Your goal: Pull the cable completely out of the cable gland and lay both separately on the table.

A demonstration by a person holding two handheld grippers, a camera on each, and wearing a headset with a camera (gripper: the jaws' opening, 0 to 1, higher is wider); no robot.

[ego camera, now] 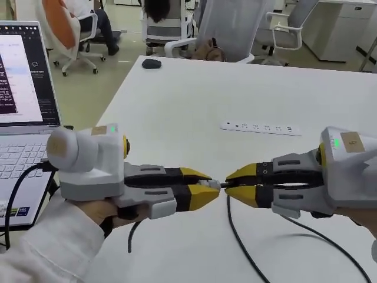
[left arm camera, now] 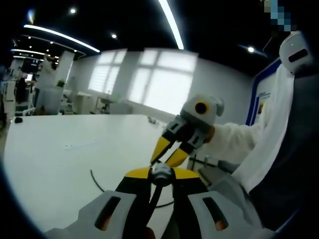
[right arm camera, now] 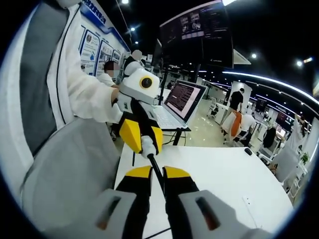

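A small pale cable gland point(ego camera: 207, 184) is pinched in the yellow tips of my left gripper point(ego camera: 212, 184), held above the white table point(ego camera: 177, 112). A black cable point(ego camera: 238, 238) comes out of the gland's front. My right gripper point(ego camera: 228, 185) is shut on the cable right at the gland, tip to tip with the left one. In the left gripper view the gland point(left arm camera: 162, 171) sits between the jaws of the left gripper point(left arm camera: 162, 175), and the right gripper point(left arm camera: 163, 155) faces it. In the right gripper view the cable point(right arm camera: 156, 169) runs from my right gripper point(right arm camera: 153, 174) to the gland point(right arm camera: 147, 146).
An open laptop point(ego camera: 23, 100) stands at the table's left edge. A white power strip point(ego camera: 261, 127) lies mid-table and a dark mouse point(ego camera: 151, 63) at the far edge. Office chairs point(ego camera: 227, 32) stand beyond. Slack black cable point(ego camera: 321, 239) loops on the table below the grippers.
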